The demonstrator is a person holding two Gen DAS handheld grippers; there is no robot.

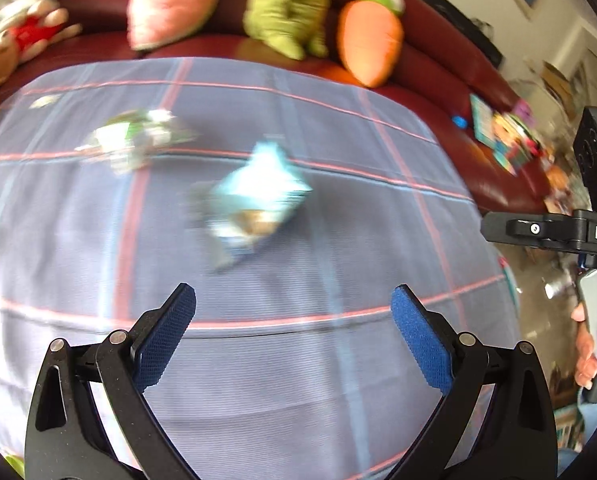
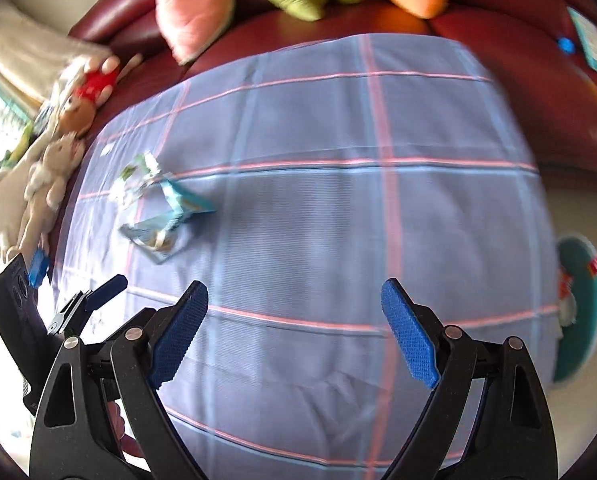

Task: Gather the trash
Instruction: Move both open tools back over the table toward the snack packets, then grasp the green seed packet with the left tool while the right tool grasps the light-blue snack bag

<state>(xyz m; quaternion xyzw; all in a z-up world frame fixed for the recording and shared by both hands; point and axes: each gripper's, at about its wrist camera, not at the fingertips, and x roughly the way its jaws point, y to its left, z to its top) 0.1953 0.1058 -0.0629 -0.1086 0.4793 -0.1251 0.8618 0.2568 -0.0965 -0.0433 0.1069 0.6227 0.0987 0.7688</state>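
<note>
A light blue crumpled wrapper (image 1: 254,196) lies on the blue checked tablecloth (image 1: 298,380), blurred in the left wrist view. A green and white wrapper (image 1: 134,140) lies beyond it to the left. My left gripper (image 1: 294,320) is open and empty, above the cloth a little short of the blue wrapper. In the right wrist view the blue wrapper (image 2: 166,220) and the green and white wrapper (image 2: 136,178) lie far left. My right gripper (image 2: 294,316) is open and empty over bare cloth (image 2: 338,220), to the right of both.
A dark red sofa (image 1: 438,76) runs behind the table with a pink cushion (image 1: 170,0), a green plush (image 1: 286,8), a carrot plush (image 1: 368,40) and books (image 1: 502,136). Stuffed animals (image 2: 54,160) lie at the left end. The other gripper (image 1: 558,232) shows at right.
</note>
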